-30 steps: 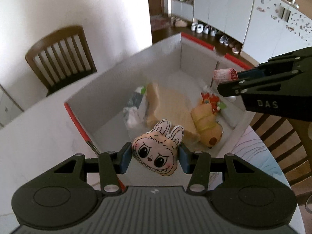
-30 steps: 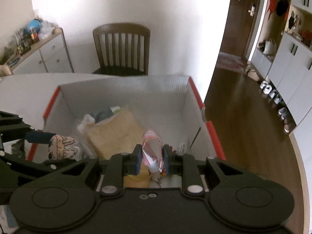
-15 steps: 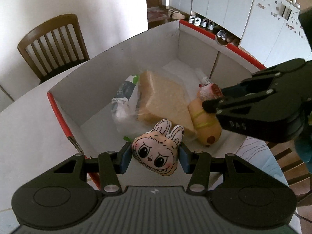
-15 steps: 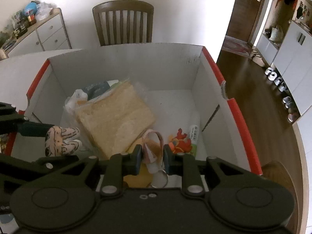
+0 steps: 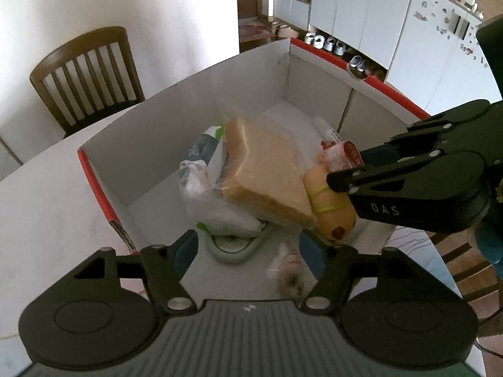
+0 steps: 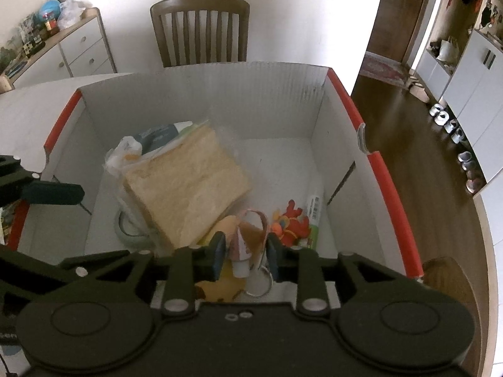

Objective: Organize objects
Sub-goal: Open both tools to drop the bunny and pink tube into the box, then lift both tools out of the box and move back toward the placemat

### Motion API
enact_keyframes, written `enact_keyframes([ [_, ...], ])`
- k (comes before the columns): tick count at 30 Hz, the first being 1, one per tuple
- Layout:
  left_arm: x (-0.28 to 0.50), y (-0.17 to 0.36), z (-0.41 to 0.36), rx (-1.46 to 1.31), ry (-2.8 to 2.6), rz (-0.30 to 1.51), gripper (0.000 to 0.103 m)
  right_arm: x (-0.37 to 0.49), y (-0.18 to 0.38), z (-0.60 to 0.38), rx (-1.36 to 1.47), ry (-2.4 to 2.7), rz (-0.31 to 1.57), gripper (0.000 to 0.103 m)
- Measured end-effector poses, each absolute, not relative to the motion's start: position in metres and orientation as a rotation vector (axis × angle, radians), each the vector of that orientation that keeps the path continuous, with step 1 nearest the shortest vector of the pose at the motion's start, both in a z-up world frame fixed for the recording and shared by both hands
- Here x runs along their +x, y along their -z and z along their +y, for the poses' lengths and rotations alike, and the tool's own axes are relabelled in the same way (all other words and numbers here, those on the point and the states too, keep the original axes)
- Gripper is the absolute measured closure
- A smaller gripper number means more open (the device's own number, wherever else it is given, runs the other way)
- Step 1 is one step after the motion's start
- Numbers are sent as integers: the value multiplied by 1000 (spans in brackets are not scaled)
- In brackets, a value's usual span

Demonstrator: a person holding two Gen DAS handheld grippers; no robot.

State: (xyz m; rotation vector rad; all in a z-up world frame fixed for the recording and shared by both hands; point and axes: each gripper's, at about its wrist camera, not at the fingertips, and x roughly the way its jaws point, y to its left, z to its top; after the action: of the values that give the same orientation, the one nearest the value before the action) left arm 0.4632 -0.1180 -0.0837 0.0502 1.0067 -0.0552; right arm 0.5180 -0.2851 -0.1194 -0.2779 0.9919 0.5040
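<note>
A: Left wrist view: the left gripper (image 5: 248,253) has just been spreading its jaws and stands open; the bunny-face toy (image 5: 287,271) is a blur just inside the right pad, loose over the white box (image 5: 176,119).

B: Its orientation can't be read. Right wrist view alone shows the right gripper (image 6: 245,256), jaws just widened, with the pink keyring packet (image 6: 248,238) between them, long axis pointing away, above the bread (image 6: 188,185).

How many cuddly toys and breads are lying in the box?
Cuddly toys: 2, the yellow toy and the red toy
Bagged bread: 1
Total: 3
</note>
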Motion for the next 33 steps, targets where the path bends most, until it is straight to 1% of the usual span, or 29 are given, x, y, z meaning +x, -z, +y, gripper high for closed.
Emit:
enact_keyframes([
  [3, 461, 82, -118, 50, 55, 998, 33, 513, 115, -285, -286, -511, 988, 67],
  [5, 459, 80, -116, 41, 56, 991, 33, 509, 112, -287, -285, -520, 984, 55],
  [7, 456, 77, -116, 27, 55, 982, 33, 505, 108, -288, -285, -526, 972, 46],
  [15, 438, 65, -111, -5, 49, 938, 31, 488, 88, -291, -289, -527, 935, 42],
  [33, 364, 6, -94, -54, 98, 779, 31, 418, 24, -280, -310, -562, 804, 35],
])
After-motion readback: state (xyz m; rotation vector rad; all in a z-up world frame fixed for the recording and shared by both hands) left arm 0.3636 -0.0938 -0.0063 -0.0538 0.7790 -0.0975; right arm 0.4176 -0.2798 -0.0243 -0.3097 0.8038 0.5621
